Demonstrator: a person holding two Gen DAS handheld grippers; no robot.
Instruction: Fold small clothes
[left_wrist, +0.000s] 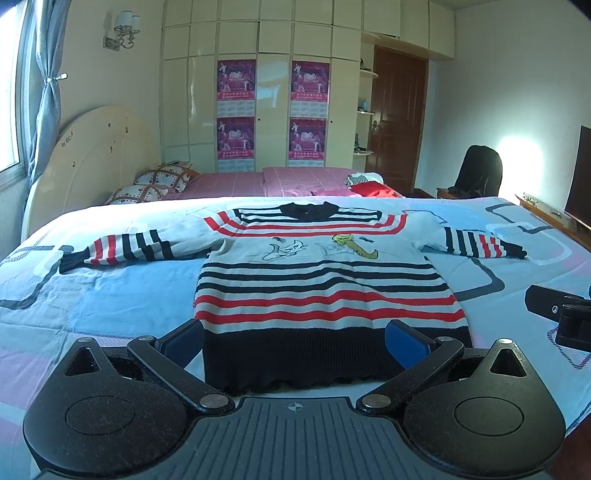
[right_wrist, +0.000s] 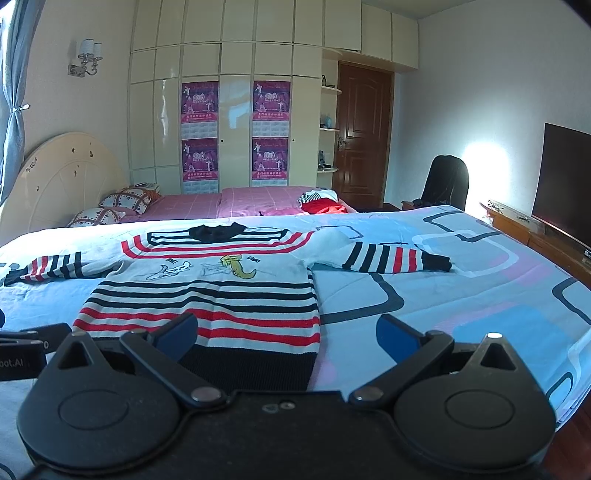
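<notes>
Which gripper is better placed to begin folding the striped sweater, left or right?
Left, probably. The left gripper is open and centred on the striped sweater hem; the right gripper, also open, sits off its right edge.

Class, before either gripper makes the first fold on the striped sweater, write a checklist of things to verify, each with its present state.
1. Sweater lies flat, front up: ok.
2. Both sleeves spread out sideways: ok.
3. Left gripper open, fingers apart over the dark hem: ok.
4. Right gripper open near the hem's right corner: ok.
5. Bedspread around the sweater free of other items: ok.
6. Fingers touching the fabric: cannot tell.
</notes>
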